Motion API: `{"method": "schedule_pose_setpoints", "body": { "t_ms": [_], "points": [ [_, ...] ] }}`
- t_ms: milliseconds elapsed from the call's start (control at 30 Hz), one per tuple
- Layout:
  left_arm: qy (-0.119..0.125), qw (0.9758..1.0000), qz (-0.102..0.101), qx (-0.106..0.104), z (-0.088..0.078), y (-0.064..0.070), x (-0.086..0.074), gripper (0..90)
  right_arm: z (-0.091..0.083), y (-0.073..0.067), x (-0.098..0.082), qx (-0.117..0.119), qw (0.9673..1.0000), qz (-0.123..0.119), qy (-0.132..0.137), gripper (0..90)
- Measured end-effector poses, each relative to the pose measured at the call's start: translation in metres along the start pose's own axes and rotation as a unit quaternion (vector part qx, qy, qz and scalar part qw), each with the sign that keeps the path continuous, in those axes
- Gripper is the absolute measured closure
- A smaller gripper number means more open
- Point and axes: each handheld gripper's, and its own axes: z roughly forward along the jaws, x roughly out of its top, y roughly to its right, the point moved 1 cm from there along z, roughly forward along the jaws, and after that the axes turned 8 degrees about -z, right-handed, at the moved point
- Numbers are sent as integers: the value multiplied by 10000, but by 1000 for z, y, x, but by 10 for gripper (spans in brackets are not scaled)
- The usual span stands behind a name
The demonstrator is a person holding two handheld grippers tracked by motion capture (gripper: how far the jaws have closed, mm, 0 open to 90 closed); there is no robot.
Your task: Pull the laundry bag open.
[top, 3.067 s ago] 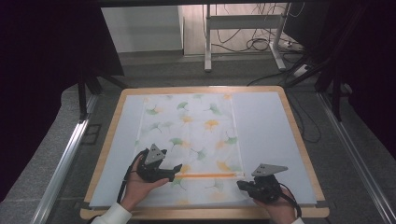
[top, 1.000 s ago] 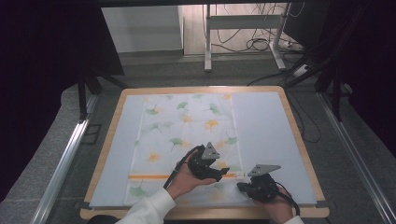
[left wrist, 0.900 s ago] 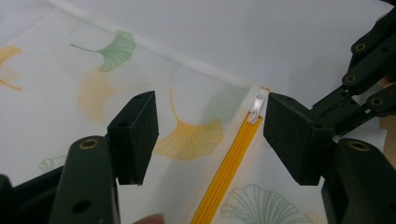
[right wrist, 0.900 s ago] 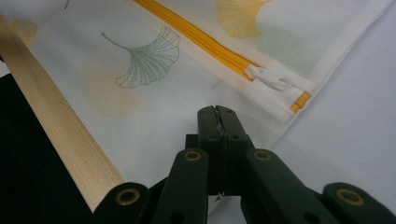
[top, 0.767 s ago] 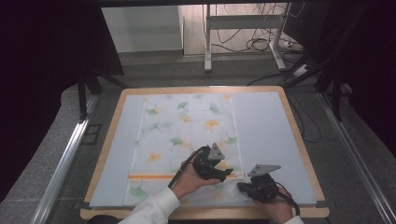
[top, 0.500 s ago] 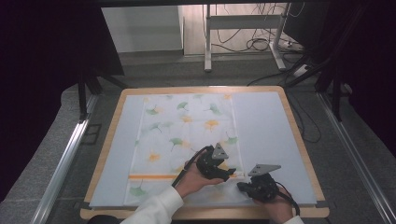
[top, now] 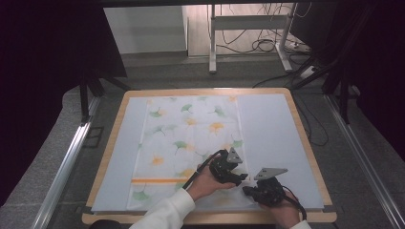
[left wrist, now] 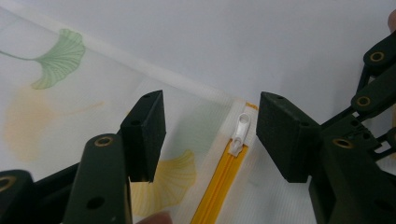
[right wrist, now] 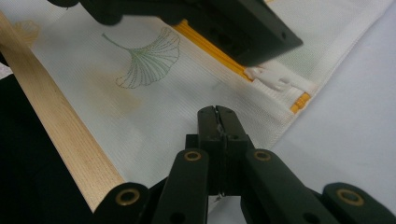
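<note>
Your thin white mesh pouch printed with green and yellow ginkgo leaves lies flat on the pale blue mat of the wood-rimmed desk, its orange zipper running across the near end. The small white plastic zipper pull sits at the zipper's end, close to the pouch's right near corner. Your left tongs hover over that pull with the pads about half apart, one either side of it, neither touching; they have just been closing, with the pull between them but not yet pinched. Your right tongs are fully closed at the near right corner of the pouch; from the right gripper view they look pressed onto or pinching the fabric edge there, though I cannot tell which. Handling judgement: the pouch is light, limp and likely to slide or bunch on the smooth mat, so it needs that anchoring corner. The pull is small, hard and probably slick; take it squarely across its flat tab, low near the slider, and draw along the zipper line rather than upward, or the mesh will lift and wrinkle.
</note>
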Motion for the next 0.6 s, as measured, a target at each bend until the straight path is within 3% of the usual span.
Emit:
{"method": "schedule_pose_setpoints", "body": {
  "t_ms": [467, 600],
  "points": [
    [-281, 9996, 19, -70, 15, 3, -1, 493, 0, 0, 0, 7, 10000, 15, -1, 887],
    [-284, 9995, 2, -147, 16, 2, 0, 569, 0, 1, 0, 25, 10000, 14, -2, 887]
  ]
}}
